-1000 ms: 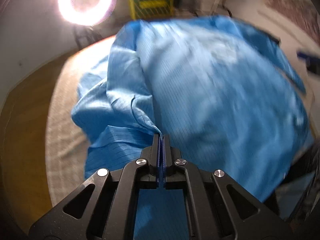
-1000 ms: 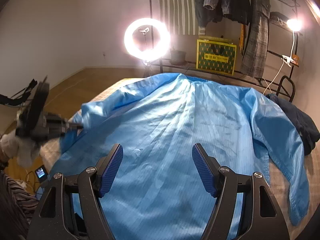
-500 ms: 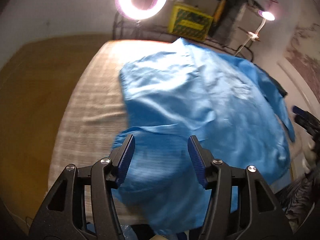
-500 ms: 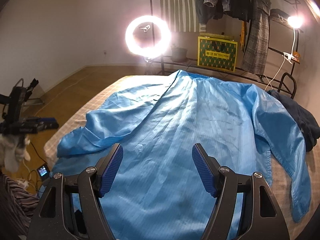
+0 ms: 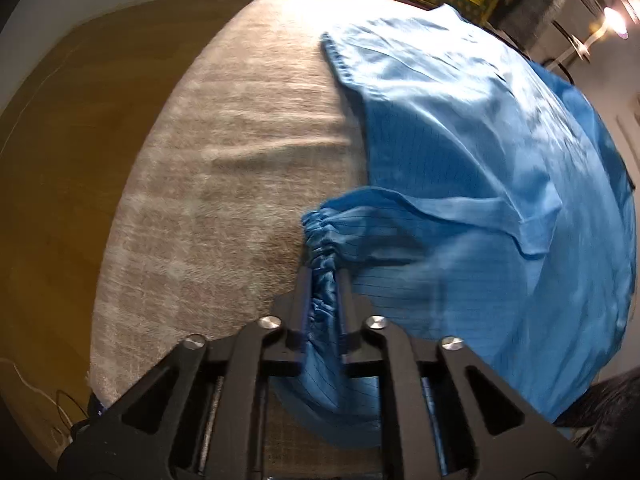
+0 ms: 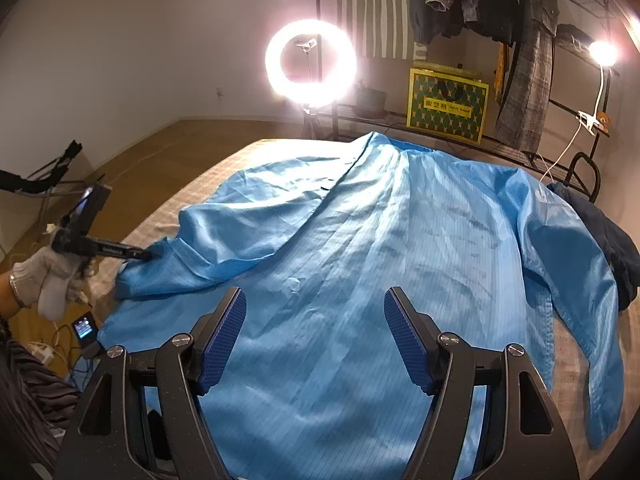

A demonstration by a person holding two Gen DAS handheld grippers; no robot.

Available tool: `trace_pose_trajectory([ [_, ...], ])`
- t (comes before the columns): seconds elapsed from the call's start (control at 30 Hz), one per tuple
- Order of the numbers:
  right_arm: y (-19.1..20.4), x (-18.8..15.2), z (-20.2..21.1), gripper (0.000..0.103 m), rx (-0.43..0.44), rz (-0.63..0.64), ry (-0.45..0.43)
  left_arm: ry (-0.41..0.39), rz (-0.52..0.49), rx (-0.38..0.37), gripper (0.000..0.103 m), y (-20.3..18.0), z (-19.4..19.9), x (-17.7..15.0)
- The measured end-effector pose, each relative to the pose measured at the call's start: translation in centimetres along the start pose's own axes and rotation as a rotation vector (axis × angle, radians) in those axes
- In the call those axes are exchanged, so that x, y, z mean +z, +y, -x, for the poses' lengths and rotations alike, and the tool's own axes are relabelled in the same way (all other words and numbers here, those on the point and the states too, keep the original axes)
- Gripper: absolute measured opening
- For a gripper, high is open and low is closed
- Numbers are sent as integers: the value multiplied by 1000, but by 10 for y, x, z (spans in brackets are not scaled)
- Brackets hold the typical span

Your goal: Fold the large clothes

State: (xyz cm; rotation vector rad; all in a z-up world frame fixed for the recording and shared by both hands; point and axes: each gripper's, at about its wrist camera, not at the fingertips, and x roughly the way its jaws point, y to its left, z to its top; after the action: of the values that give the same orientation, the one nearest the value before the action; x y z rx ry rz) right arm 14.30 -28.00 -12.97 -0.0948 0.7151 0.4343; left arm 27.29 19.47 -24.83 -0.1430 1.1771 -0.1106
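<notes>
Left and right wrist views. We saw the blue garment (image 6: 400,260) spread across the beige checked cover (image 5: 224,184) of the bed, collar end toward the ring light (image 6: 311,63), its body lying mostly flat with shallow creases. One sleeve ran down the right edge of the bed; the other lay folded across the garment's near left side. We found the left gripper (image 5: 325,284) clamped on the gathered elastic cuff (image 5: 320,236) of that folded sleeve, the bunched fabric pressed between its blue pads, and in the right wrist view this gripper (image 6: 146,256) was carried by a hand in a white knit glove (image 6: 52,280). We noted the right gripper (image 6: 316,340) poised over the lower middle of the garment with its jaws spread wide and nothing between them; whether its fingertips touched the cloth we could not tell from this angle. A dark garment (image 6: 608,248) lay at the bed's right edge, just beside the far sleeve. A yellow-green box (image 6: 448,106) stood on a low rack behind the bed.
</notes>
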Motion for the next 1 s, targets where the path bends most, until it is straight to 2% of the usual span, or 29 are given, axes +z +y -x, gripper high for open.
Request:
trace_pose_trajectory([
  [0.2, 1, 1, -8, 71, 10, -17, 22, -139, -123, -2, 3, -30, 52, -13],
  [0.37, 7, -1, -18, 71, 43, -26, 58, -252, -268, -16, 3, -69, 101, -45],
  [0.47, 10, -2, -23, 71, 60, -36, 73, -278, -349, -34, 3, -92, 117, -66],
  [0.53, 11, -3, -27, 71, 71, -46, 85, -267, -416, -48, 4, -109, 124, -85],
  [0.6, 11, -5, -29, 71, 77, -56, 96, -233, -460, -64, 12, -120, 126, -102],
  [0.63, 11, -6, -30, 71, 82, -62, 103, -220, -468, -70, 22, -123, 128, -109],
  [0.67, 11, -7, -30, 71, 86, -66, 109, -213, -470, -72, 31, -125, 130, -115],
  [0.7, 11, -9, -30, 71, 91, -70, 115, -213, -462, -75, 35, -125, 132, -120],
  [0.87, 15, -14, -29, 71, 108, -64, 135, -225, -301, -160, 37, -99, 152, -130],
  [1.0, 22, -19, -29, 71, 124, -53, 152, -184, -135, -121, 42, -68, 142, -130],
])
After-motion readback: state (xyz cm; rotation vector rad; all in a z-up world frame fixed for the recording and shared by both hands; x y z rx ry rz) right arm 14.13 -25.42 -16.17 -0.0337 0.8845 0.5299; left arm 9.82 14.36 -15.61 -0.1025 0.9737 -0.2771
